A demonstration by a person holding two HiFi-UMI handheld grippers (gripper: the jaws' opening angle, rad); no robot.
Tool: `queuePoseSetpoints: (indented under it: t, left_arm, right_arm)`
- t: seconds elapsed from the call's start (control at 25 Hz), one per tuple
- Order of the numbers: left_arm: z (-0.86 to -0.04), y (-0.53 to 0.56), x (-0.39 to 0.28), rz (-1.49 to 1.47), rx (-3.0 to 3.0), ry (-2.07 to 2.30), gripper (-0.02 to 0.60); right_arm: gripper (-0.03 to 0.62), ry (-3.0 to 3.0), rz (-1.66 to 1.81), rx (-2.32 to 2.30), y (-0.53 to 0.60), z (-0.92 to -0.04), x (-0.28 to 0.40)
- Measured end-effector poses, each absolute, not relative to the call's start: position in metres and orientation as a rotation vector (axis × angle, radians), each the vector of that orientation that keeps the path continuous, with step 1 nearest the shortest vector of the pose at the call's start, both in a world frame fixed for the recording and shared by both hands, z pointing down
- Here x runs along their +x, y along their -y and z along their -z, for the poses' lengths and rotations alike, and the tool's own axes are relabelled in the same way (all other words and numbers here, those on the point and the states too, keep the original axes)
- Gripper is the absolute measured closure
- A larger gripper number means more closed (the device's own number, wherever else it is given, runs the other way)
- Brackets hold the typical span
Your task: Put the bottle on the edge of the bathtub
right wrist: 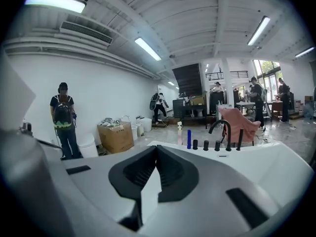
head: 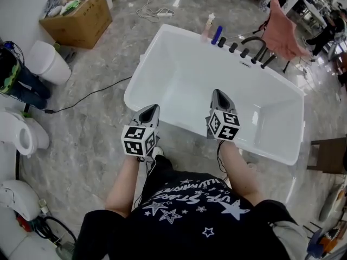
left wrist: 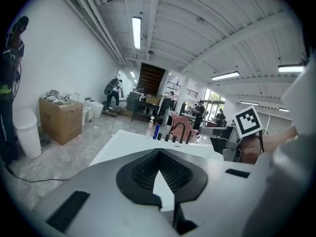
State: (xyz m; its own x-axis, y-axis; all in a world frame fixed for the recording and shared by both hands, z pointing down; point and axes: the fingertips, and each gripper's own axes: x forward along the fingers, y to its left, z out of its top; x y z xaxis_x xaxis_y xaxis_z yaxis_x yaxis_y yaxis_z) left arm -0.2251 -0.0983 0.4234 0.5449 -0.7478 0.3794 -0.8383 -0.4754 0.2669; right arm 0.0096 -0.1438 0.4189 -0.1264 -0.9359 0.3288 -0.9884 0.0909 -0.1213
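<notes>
- Left gripper (head: 153, 109): held over the marble floor (head: 92, 145), just short of the near left corner of the bathtub (head: 139, 75). In the left gripper view its jaws (left wrist: 159, 153) are closed tip to tip, with nothing between them.
- Right gripper (head: 216, 92): held over the near rim of the tub, pointing across the basin. In the right gripper view its jaws (right wrist: 157, 147) are likewise closed and empty.
- Pale pink spray bottle (head: 207, 27): stands upright on the far rim of the tub, well apart from both grippers. It shows again in the gripper views (left wrist: 150, 127) (right wrist: 179, 132).
- Blue bottle (head: 217, 35): upright on the same far rim, just right of the pink one.
- Black fittings (head: 233, 47) and curved black faucet (head: 255, 42): set in a row along the far rim, right of the bottles.
- Pink chair (head: 284, 31): on the floor beyond the tub's far right end.
- Cardboard box (head: 78, 18): far left, by the wall, filled with loose items.
- White toilets (head: 47, 63): along the left wall, with a black cable (head: 92, 97) running towards the tub.
</notes>
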Motion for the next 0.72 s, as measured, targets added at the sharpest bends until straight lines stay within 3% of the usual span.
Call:
queuePoseSetpoints:
  t: [0.4, 0.72]
  left_arm:
    - [-0.412, 0.008, -0.137, -0.283, 2.359, 1.365, 0.566]
    - [-0.412, -0.073, -0.093, -0.279, 2.337, 1.419, 0.566]
  right_arm:
    - [0.580, 2.282, -0.507, 1.886, 0.057, -0.422, 0.097]
    - [0.580, 2.369, -0.508, 1.787, -0.018, -0.428, 0.122]
